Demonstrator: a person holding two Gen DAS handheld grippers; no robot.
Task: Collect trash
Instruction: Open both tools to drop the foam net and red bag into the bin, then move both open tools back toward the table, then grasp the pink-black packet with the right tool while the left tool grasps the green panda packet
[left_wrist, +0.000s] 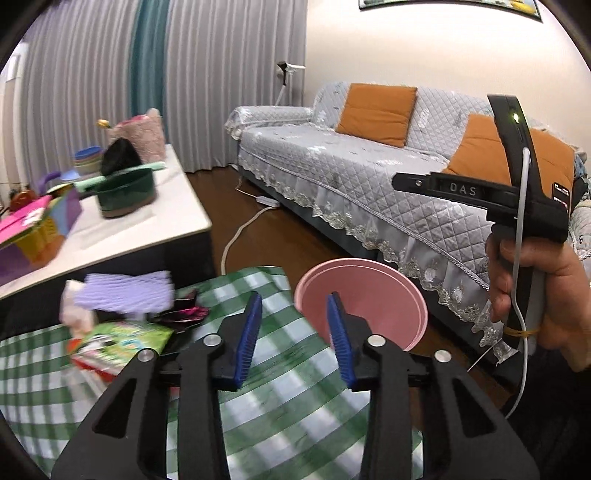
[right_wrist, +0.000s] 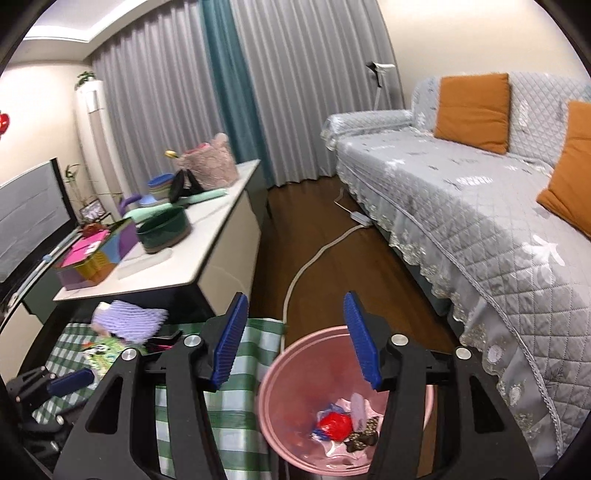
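A pink trash bin (right_wrist: 280, 417) stands on the floor beside a green checked cloth (right_wrist: 236, 417). It holds a red wrapper (right_wrist: 334, 426) and other scraps. My right gripper (right_wrist: 295, 339) is open and empty above the bin's near rim. My left gripper (left_wrist: 293, 332) is open and empty above the cloth (left_wrist: 273, 406), next to the bin (left_wrist: 373, 295). Trash lies at the cloth's far left: a purple foam net (left_wrist: 125, 291), a green packet (left_wrist: 125, 339) and a dark wrapper (left_wrist: 181, 314). The foam net (right_wrist: 127, 317) and the packet (right_wrist: 103, 352) show in the right wrist view too.
A white low table (right_wrist: 177, 266) behind the cloth carries a green pot (right_wrist: 162, 229), colourful boxes and a pink basket. A grey-covered sofa (right_wrist: 480, 221) with orange cushions stands at right. A white power cable (right_wrist: 314, 258) runs along the wooden floor toward the bin.
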